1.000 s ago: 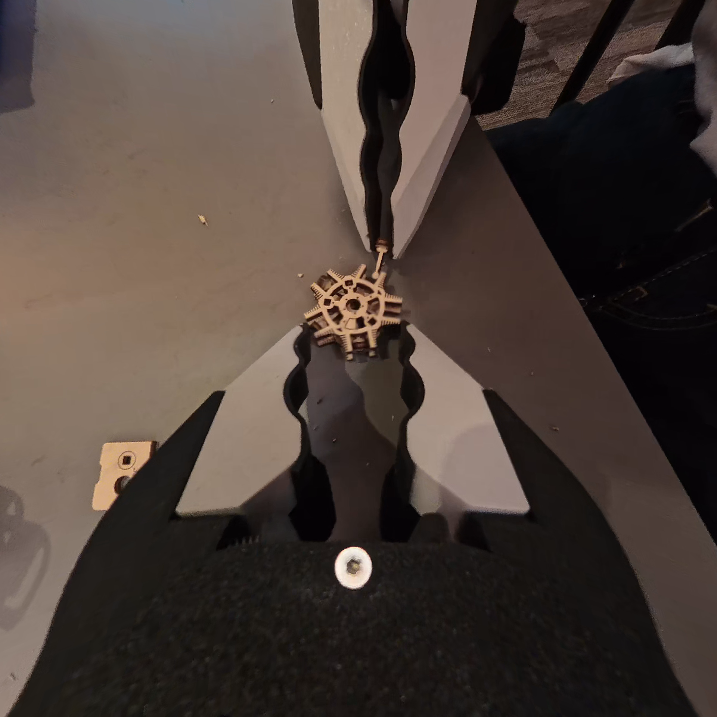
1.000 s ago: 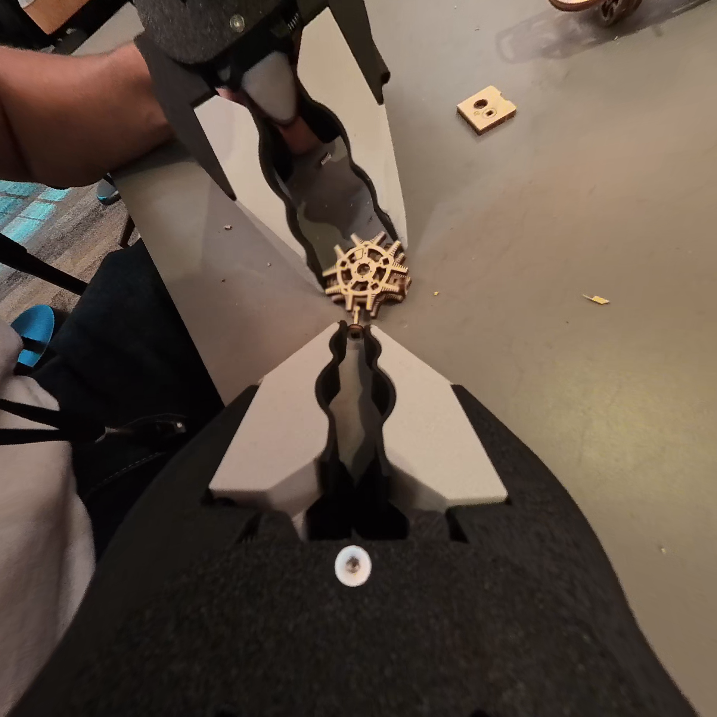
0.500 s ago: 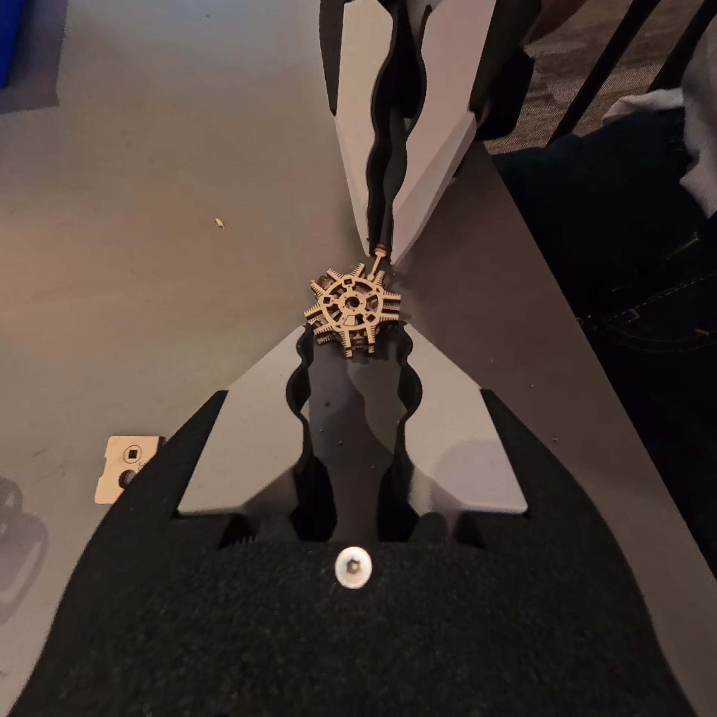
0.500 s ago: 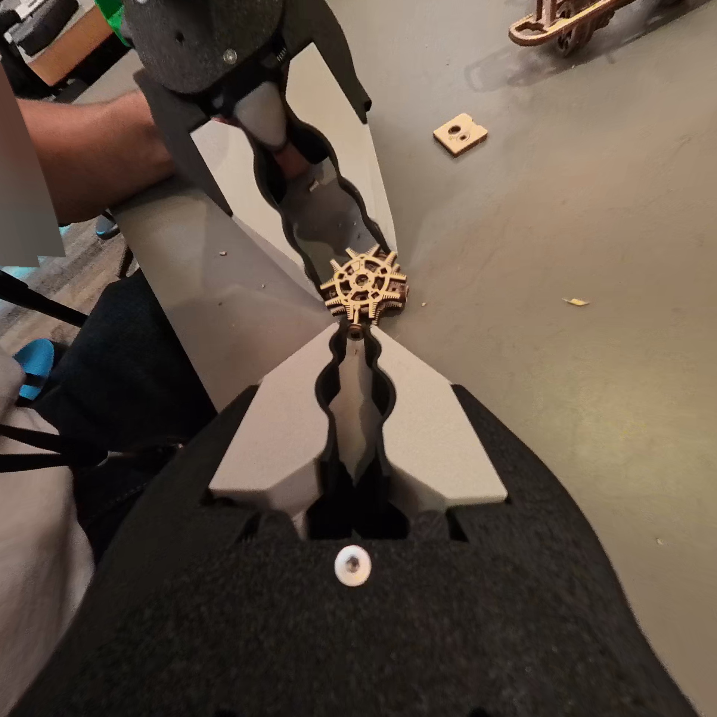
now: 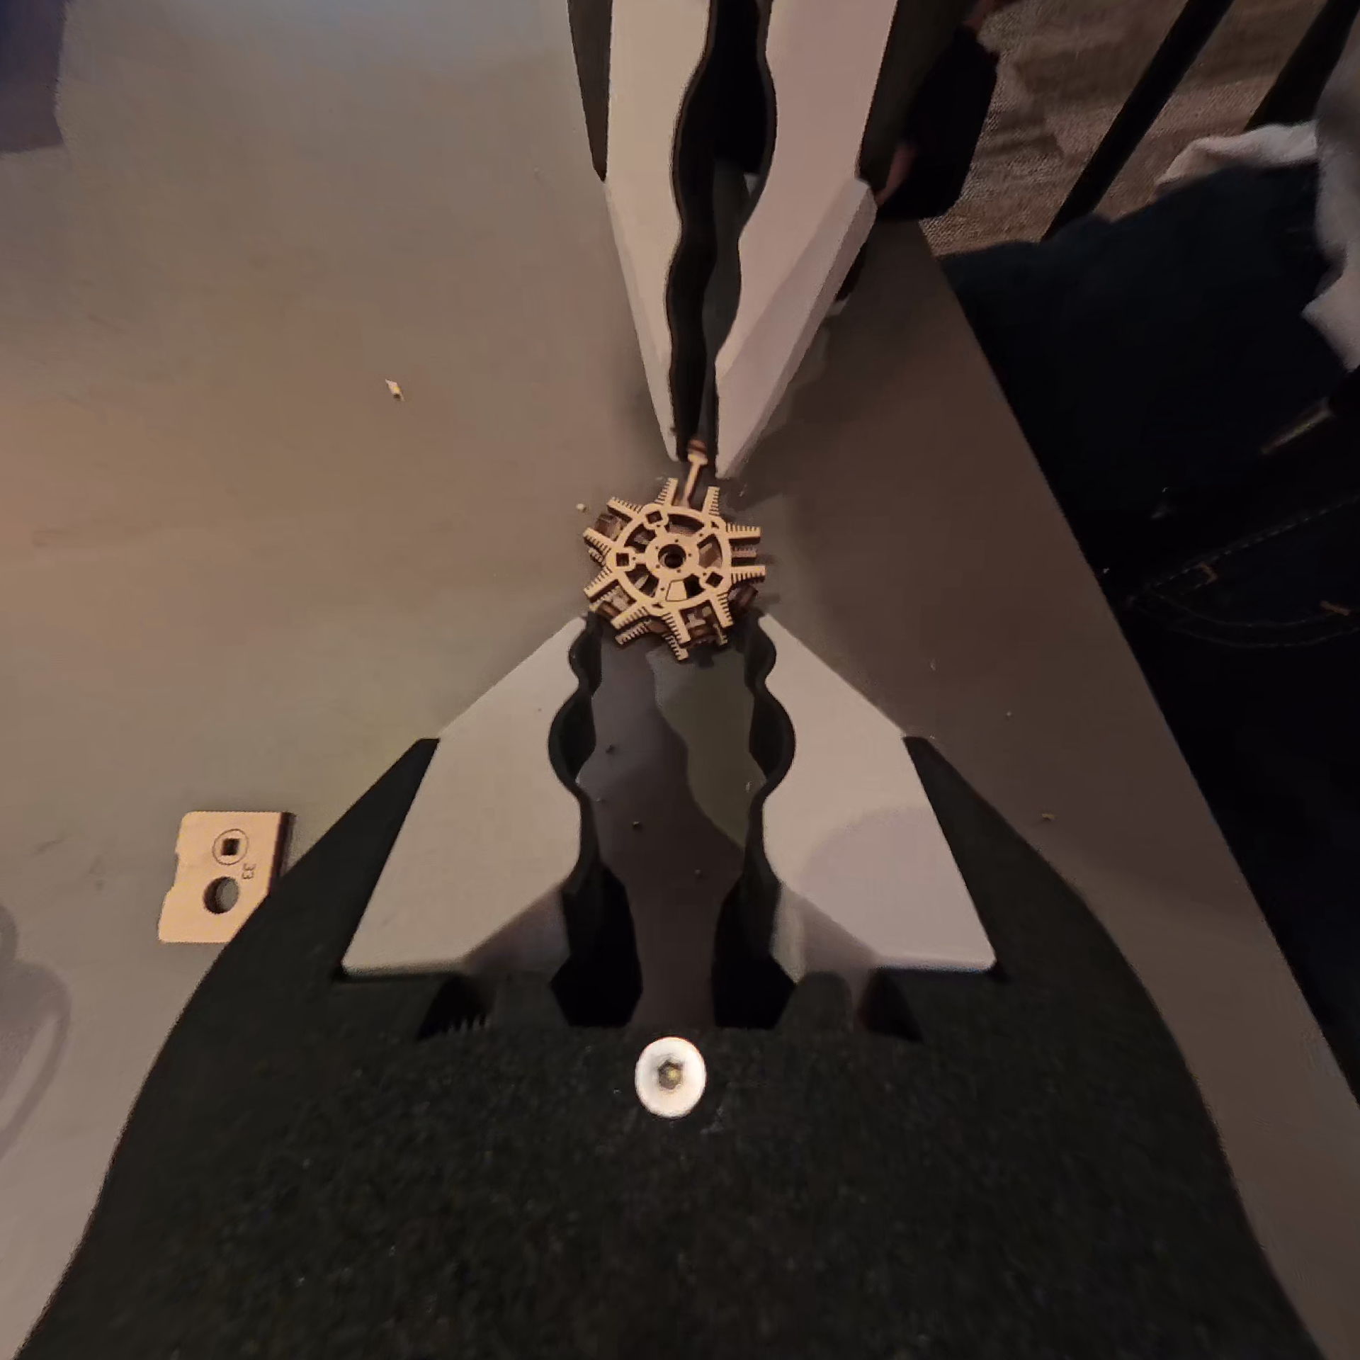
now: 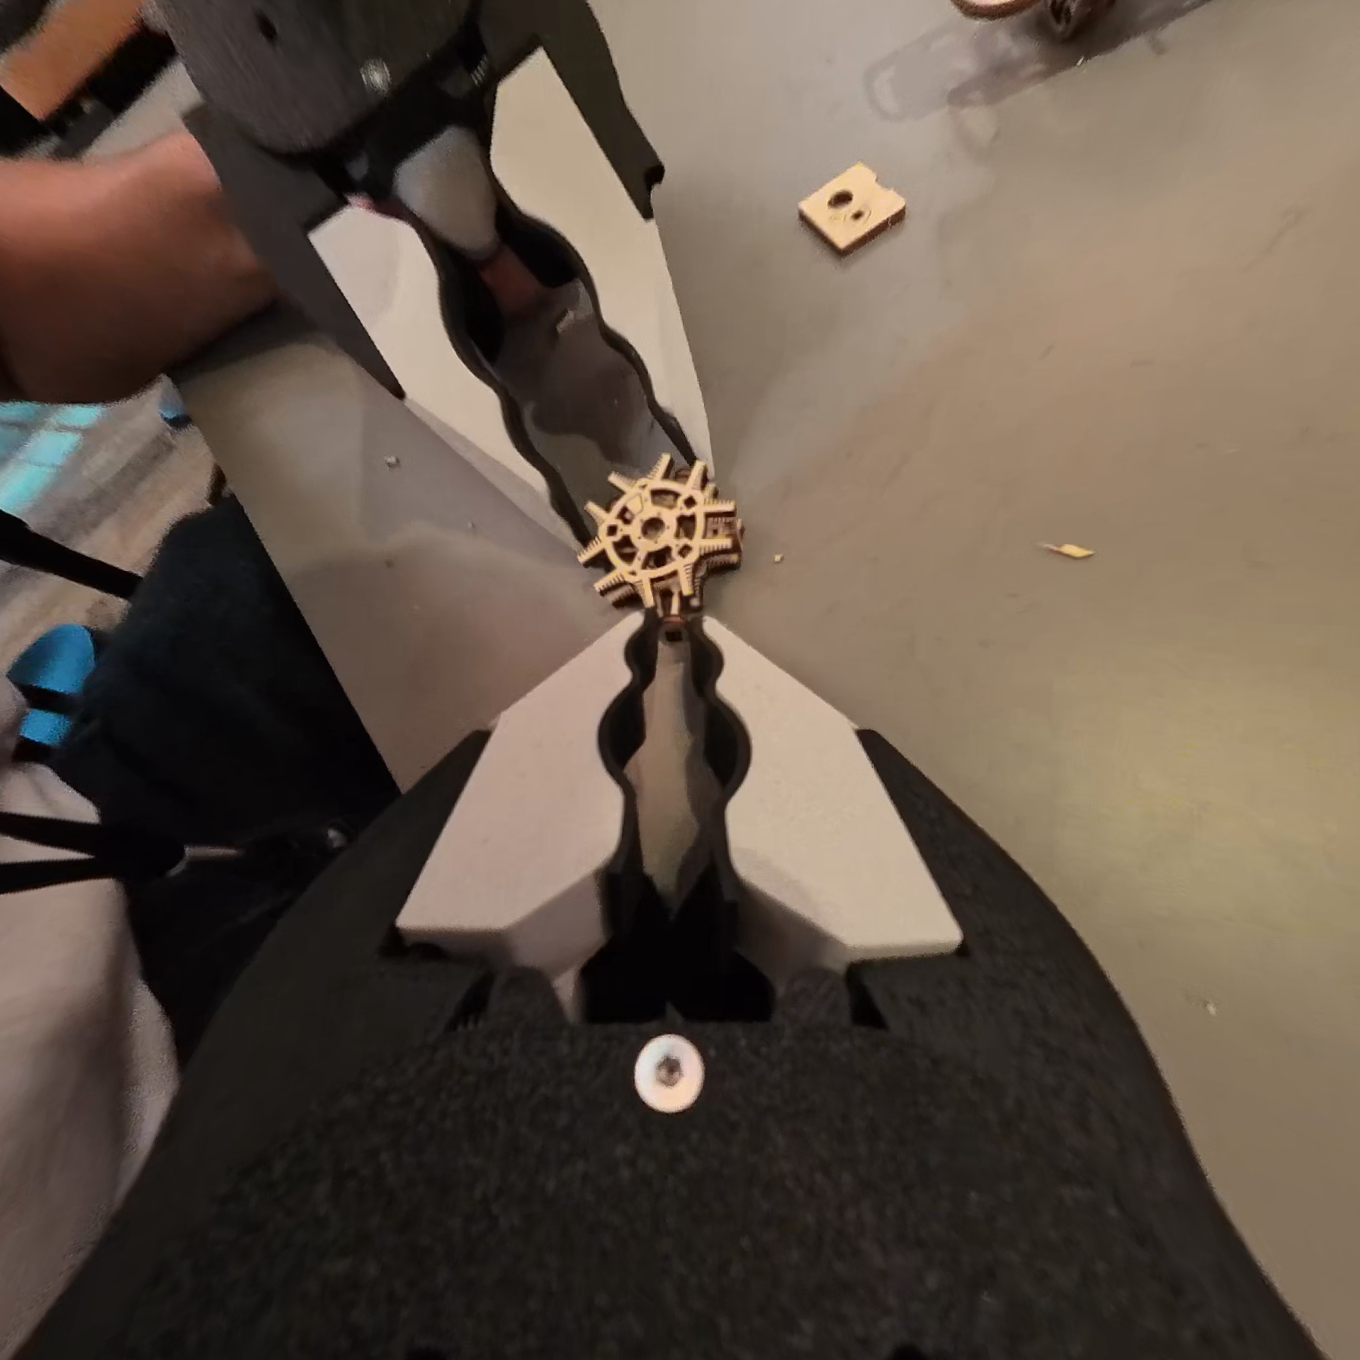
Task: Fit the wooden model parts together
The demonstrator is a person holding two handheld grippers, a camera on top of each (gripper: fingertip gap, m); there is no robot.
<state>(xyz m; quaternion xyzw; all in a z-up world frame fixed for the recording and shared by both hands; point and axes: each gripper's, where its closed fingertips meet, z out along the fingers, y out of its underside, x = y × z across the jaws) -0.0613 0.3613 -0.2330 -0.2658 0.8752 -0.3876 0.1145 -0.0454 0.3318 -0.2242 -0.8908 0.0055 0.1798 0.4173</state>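
A round wooden spoked wheel assembly [image 5: 673, 570] with toothed arms is held just above the grey table [image 5: 294, 515]. My left gripper [image 5: 670, 629] is shut on its near rim, one finger on each side. My right gripper [image 5: 695, 456] comes in from the far side, shut on a small wooden pin [image 5: 698, 471] whose tip meets the wheel's rim. In the right wrist view my right gripper [image 6: 670, 622] holds the pin [image 6: 671, 614] against the wheel [image 6: 662, 541], with the left gripper [image 6: 647, 493] behind it. Most of the pin is hidden between the pads.
A small square wooden plate with two holes [image 5: 221, 876] lies on the table left of my left gripper; it also shows in the right wrist view [image 6: 852, 208]. The table edge [image 5: 1067, 515] runs close on the right, beside a person's legs. A forearm [image 6: 110, 272] holds the left gripper. About 4 cm separates my left fingertips from my right.
My right gripper has closed the gap to the wheel, so less of the pin shows between them. The wheel has turned slightly in the left gripper's hold.
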